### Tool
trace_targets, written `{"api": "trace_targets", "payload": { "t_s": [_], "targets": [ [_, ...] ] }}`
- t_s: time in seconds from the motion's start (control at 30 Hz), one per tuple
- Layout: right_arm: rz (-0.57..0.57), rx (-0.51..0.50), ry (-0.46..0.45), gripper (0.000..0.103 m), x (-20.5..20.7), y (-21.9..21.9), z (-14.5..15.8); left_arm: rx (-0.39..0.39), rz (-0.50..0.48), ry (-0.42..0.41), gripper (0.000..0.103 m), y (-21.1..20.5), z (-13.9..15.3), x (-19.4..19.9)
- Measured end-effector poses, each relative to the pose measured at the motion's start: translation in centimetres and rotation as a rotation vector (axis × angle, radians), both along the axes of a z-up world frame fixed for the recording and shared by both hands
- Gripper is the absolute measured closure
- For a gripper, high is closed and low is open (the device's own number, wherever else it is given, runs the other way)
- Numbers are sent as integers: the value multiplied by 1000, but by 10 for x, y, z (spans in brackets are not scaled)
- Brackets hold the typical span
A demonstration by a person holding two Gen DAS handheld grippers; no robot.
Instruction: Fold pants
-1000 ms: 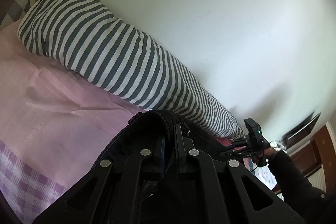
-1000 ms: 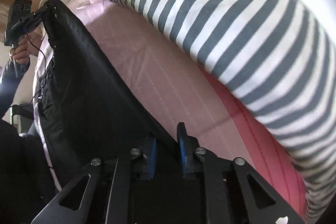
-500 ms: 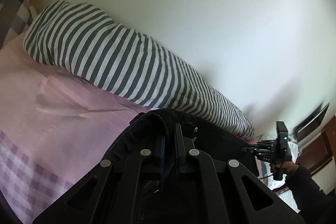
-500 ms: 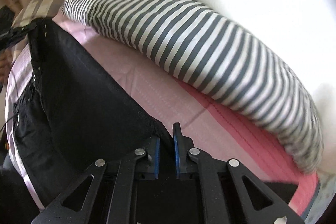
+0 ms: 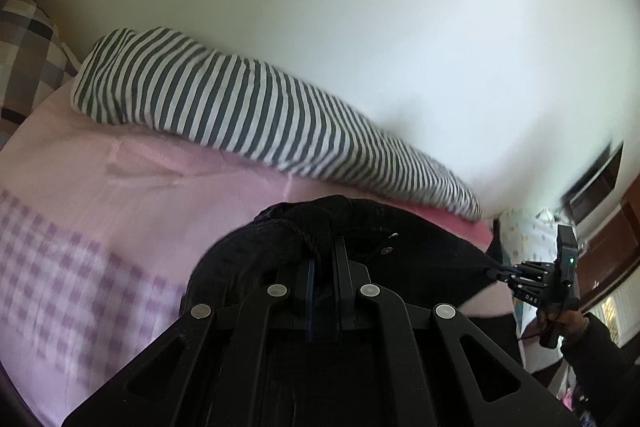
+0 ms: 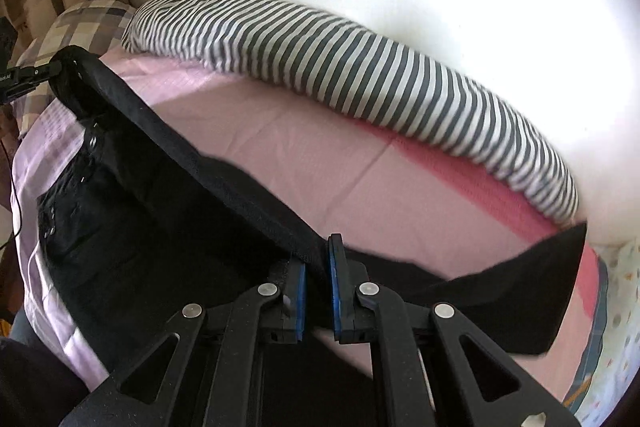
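The left tongs point(image 5: 322, 259) were clamped on a bunched end of the black pants point(image 6: 168, 211), and the right tongs point(image 6: 316, 267), which had just been closing, pinched the far end of the same edge. The pants hung stretched between them over the pink bed sheet point(image 6: 304, 147) (the striped bolster point(image 6: 360, 67) lay well behind). Keeping the edge taut and both hands level would likely lay a clean fold.

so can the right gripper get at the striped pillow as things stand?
Probably not freely. The bed between the right gripper and the striped pillow looks bare, but its jaws are shut on the black pants, stretched taut to the left gripper. It would have to let go first.
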State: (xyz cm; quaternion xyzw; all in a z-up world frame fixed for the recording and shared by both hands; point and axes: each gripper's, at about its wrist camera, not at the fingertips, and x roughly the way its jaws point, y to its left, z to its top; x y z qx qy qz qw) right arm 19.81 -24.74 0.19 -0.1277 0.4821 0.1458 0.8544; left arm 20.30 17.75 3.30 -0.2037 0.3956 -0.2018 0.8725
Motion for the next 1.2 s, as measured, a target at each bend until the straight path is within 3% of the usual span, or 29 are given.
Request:
{"api": "trace_targets", "payload": {
  "t_s": [0.2, 0.5, 0.73, 0.93, 1.03, 1.1, 1.2],
  "targets": [
    [-54, 46, 44, 95, -46, -5, -22, 62, -41, 35, 95, -4, -10, -43],
    [-95, 57, 101, 96, -96, -5, -55, 158, -64, 149, 93, -6, -56, -100],
    [-111, 44, 127, 96, -108, -4, -70, 243, -66, 275, 91, -14, -101, -118],
    [-130, 55, 113, 92, -112, -3, -71, 282, -50, 290, 87, -17, -104, -126],
    [-136, 52, 92, 85, -116, -3, -68, 295, -49, 304, 83, -17, -101, -131],
    [-144, 63, 85, 74, -119, -4, -64, 303, -39, 321, 72, -15, -99, -132],
    [-141, 54, 62, 62, -126, -5, -58, 263, -18, 363, 63, -5, -94, -139]
  ]
}}
